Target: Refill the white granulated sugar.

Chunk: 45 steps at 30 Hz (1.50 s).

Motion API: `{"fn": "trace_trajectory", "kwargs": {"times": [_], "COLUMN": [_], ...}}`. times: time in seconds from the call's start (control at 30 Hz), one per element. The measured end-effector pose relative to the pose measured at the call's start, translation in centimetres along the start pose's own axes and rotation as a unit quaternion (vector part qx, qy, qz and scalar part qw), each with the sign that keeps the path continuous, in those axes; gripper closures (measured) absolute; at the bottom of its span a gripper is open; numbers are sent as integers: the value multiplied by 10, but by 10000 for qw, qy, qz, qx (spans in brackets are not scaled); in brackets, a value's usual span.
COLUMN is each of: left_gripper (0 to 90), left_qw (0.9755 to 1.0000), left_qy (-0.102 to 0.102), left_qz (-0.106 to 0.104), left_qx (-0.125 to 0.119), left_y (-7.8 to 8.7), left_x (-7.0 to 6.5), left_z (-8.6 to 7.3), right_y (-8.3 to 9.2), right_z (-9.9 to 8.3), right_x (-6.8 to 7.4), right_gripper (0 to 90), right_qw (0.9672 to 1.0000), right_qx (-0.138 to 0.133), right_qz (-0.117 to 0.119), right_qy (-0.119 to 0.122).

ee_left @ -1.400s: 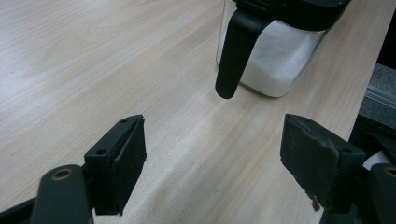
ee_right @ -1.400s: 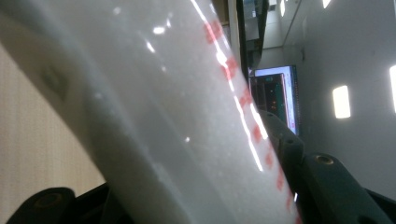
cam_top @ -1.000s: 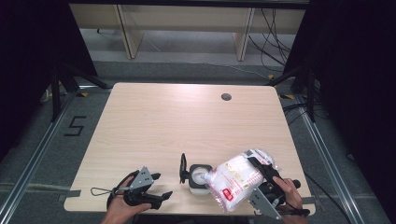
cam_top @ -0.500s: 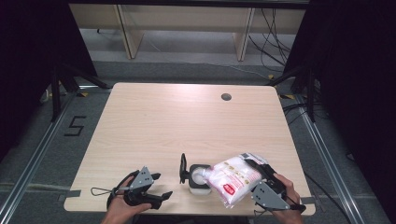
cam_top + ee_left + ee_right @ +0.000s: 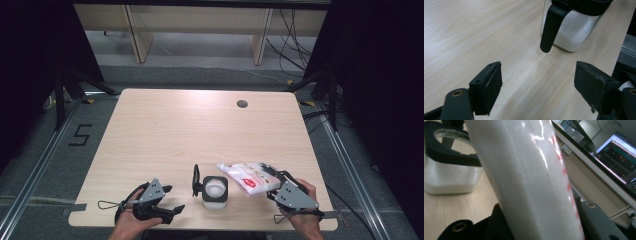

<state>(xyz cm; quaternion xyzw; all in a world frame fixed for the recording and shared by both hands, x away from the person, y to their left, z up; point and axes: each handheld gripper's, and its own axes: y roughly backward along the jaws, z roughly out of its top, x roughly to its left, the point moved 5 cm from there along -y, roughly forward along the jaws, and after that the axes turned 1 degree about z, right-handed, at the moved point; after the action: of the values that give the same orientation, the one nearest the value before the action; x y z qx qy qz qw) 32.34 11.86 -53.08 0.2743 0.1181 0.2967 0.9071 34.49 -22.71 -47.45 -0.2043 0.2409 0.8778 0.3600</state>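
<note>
Clear plastic, packed with white granules: the bag [image 5: 248, 177] lies near the table's [image 5: 200, 125] near-right edge, clamped between the jaws of my right gripper [image 5: 280, 186], which have just been closing on it. Its long axis runs left to right, the free end pointing left toward the glass jar [image 5: 215, 190], just beside it. To pour well, I judge I should lift that end over the jar's open mouth and tip slowly, keeping the grip firm so the bag doesn't sag. My left gripper [image 5: 172, 200] rests wide open and empty near the jar's black handle [image 5: 550, 27], ready to steady it.
</note>
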Motion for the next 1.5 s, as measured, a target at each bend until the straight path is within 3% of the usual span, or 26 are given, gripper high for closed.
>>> {"fn": "trace_trajectory", "kwargs": {"times": [0.07, 0.1, 0.23, 0.3, 0.47, 0.5, 0.57, 0.6, 0.63, 0.7, 0.73, 0.77, 0.87, 0.9, 0.97, 1.03, 1.1, 1.2, 1.23, 1.27, 1.33, 1.37, 1.43, 1.47, 1.5], "left_gripper": [220, 220, 220, 220, 220, 220, 220, 220, 220, 220, 220, 220, 220, 220, 220, 220, 220, 220, 220, 220, 220, 220, 220, 220, 220], "left_qw": [10000, 10000, 10000, 9999, 10000, 9999, 10000, 9999, 9999, 10000, 10000, 9999, 10000, 10000, 9999, 9999, 9999, 10000, 9999, 9999, 10000, 9999, 10000, 10000, 10000], "left_qy": [-71, 75, 48, 102, 83, 21, 22, 108, 97, 16, 90, 101, 81, 88, 108, 121, 104, 59, 37, 157, 41, 136, -31, 70, 14], "left_qz": [10, 21, 1, -19, 2, 11, 15, -15, -17, -4, 0, -17, -2, -3, -9, -1, 16, 51, 60, 0, 36, 3, 27, 3, 0], "left_qx": [31, 38, 57, 46, 53, 108, 83, 9, 24, 48, 33, 20, 16, -2, 4, -23, -2, 44, 81, -45, 65, -43, 11, -38, -49], "left_y": [0, 0, 0, 0, 0, 1, 1, 0, 0, 0, 0, 0, 0, 0, 0, 0, 1, 2, 2, 1, 2, 1, 2, 1, 1], "left_x": [1, -1, -1, -2, -1, 0, 0, -2, -2, -1, -1, -2, -1, -1, -2, -2, -1, 0, 1, -2, 1, -2, 0, -1, 0], "left_z": [0, -1, 0, 0, 0, -1, -1, 0, 0, 0, 0, 0, -1, 0, 0, 0, 0, 0, -1, 1, -1, 0, 0, 1, 1], "right_y": [-3, -4, -12, -16, -31, -33, -36, -38, -40, -44, -44, -47, -50, -49, -48, -48, -46, -44, -43, -42, -40, -39, -38, -38, -37], "right_z": [-4, -6, -15, -16, -27, -27, -27, -27, -28, -29, -30, -31, -32, -34, -35, -36, -39, -41, -41, -42, -43, -44, -44, -45, -45], "right_x": [-2, -3, -11, -15, -16, -14, -16, -18, -20, -23, -24, -22, -25, -27, -27, -29, -29, -30, -31, -33, -33, -34, -35, -37, -37], "right_gripper": [633, 635, 660, 676, 681, 681, 681, 681, 682, 681, 681, 682, 681, 682, 681, 681, 681, 682, 682, 682, 683, 683, 683, 683, 683], "right_qw": [9995, 9991, 9956, 9936, 9921, 9891, 9883, 9859, 9867, 9842, 9851, 9826, 9807, 9821, 9783, 9798, 9776, 9777, 9788, 9801, 9790, 9793, 9793, 9793, 9788], "right_qx": [-9, 14, -122, -228, -38, -24, -119, -169, -287, -377, -339, -353, -421, -415, -433, -444, -375, -282, -265, -250, -221, -204, -230, -210, -215], "right_qz": [53, 87, 98, 50, 113, 203, 165, 173, 153, 104, 147, 175, 139, 130, 126, 113, 185, 242, 192, 161, 158, 181, 158, 58, 45], "right_qy": [-320, -426, -923, -1104, -1249, -1460, -1511, -1656, -1595, -1725, -1678, -1817, -1905, -1835, -2020, -1948, -2060, -2065, -2023, -1962, -2018, -2006, -2004, -2011, -2038]}}
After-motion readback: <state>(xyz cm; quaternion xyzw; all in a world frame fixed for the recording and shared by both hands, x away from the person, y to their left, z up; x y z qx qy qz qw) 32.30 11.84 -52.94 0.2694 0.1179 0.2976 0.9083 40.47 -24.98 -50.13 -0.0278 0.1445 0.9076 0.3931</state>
